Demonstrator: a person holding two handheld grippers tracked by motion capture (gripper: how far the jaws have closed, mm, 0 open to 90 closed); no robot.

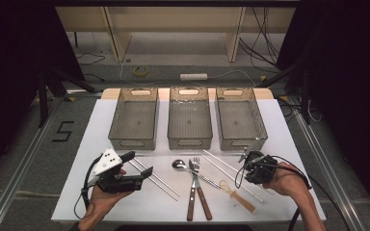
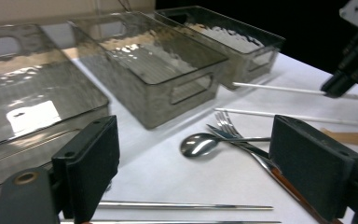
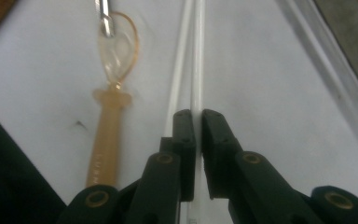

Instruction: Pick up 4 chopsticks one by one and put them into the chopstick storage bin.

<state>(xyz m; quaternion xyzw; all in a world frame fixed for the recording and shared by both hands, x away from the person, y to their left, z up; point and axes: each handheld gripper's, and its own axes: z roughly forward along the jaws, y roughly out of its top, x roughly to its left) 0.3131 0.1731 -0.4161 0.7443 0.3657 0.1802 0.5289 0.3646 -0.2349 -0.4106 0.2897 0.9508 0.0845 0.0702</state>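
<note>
My right gripper (image 3: 198, 116) is shut on a thin white chopstick (image 3: 198, 56), with its jaws pinching the stick lengthwise. A second white chopstick (image 3: 179, 70) lies right beside it on the white mat. In the high view the right gripper (image 1: 245, 159) is at the mat's right side, just in front of the right bin (image 1: 241, 118). My left gripper (image 1: 139, 164) hovers open at the left, beside a pair of metal chopsticks (image 1: 156, 179). Its jaws (image 2: 200, 158) stand wide with nothing between them.
Three clear bins stand in a row at the back, including the left bin (image 1: 134, 120) and the middle bin (image 1: 189, 120). A metal spoon (image 1: 179, 164), a fork (image 1: 195, 166), a wooden-handled knife (image 1: 203, 202) and a clear wooden-handled spoon (image 3: 109, 135) lie mid-mat.
</note>
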